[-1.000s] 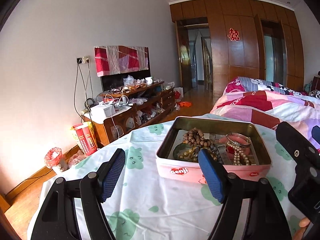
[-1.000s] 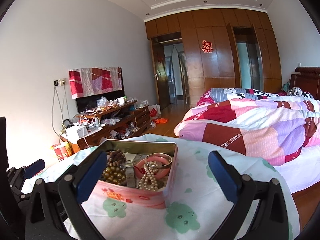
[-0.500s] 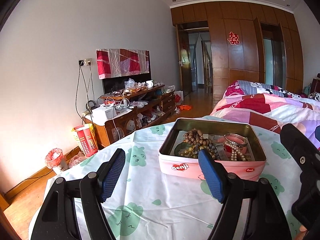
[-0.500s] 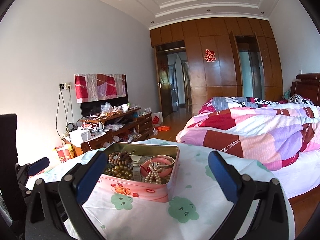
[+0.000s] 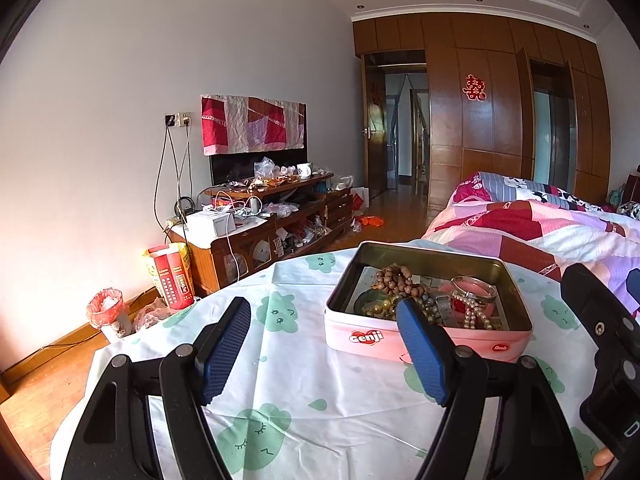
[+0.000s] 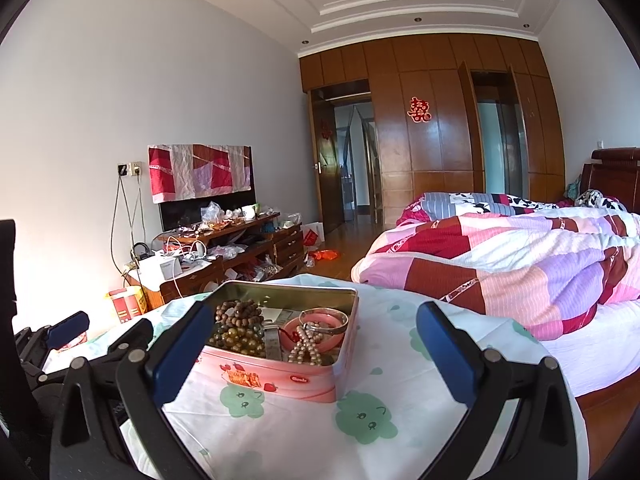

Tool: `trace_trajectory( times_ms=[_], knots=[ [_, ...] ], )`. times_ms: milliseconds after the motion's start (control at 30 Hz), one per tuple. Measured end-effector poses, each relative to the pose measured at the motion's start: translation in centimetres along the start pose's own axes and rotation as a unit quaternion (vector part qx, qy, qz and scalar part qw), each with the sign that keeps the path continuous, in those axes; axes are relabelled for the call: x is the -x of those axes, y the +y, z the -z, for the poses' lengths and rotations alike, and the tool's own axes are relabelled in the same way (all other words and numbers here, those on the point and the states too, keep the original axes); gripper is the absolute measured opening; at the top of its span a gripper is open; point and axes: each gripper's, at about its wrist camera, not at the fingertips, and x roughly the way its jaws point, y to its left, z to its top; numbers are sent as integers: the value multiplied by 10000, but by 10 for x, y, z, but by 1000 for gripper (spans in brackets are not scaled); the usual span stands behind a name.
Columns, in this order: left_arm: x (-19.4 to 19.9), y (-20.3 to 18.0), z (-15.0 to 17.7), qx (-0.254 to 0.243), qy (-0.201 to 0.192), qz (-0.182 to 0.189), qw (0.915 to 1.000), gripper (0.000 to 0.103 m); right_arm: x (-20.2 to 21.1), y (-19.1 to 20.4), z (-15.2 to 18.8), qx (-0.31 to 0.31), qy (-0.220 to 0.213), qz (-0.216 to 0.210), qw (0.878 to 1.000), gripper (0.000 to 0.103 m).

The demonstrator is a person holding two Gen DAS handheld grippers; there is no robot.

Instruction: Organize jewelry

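Observation:
A pink tin box (image 5: 424, 338) stands open on a table with a white cloth printed with green clouds (image 5: 304, 392). It holds brown wooden beads (image 5: 396, 278), a pearl strand (image 5: 474, 314), a pink bangle (image 5: 474, 286) and darker beads. My left gripper (image 5: 322, 340) is open and empty, just in front of the box. In the right wrist view the box (image 6: 288, 376) sits ahead and left of centre, with beads (image 6: 240, 314) and pearls (image 6: 306, 346) inside. My right gripper (image 6: 308, 348) is open and empty, near the box.
A bed with a pink patchwork quilt (image 6: 520, 264) lies to the right of the table. A cluttered wooden TV cabinet (image 5: 260, 224) stands along the left wall. A red carton (image 5: 172, 276) and a small bin (image 5: 106, 312) are on the floor. The left gripper's body shows at the right wrist view's left edge (image 6: 68, 328).
Both grippers have pulled back and risen slightly, so the tin box looks smaller and farther away. Both stay open and empty. The box and jewelry have not moved.

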Motion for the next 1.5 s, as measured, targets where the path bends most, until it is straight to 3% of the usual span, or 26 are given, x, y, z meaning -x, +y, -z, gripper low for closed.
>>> trace_trajectory(
  times_ms=[1500],
  knots=[
    [2,2,0,-51,-16,-13,10000,76,-1,-6,2,-34,21,50,10000,103]
  ],
)
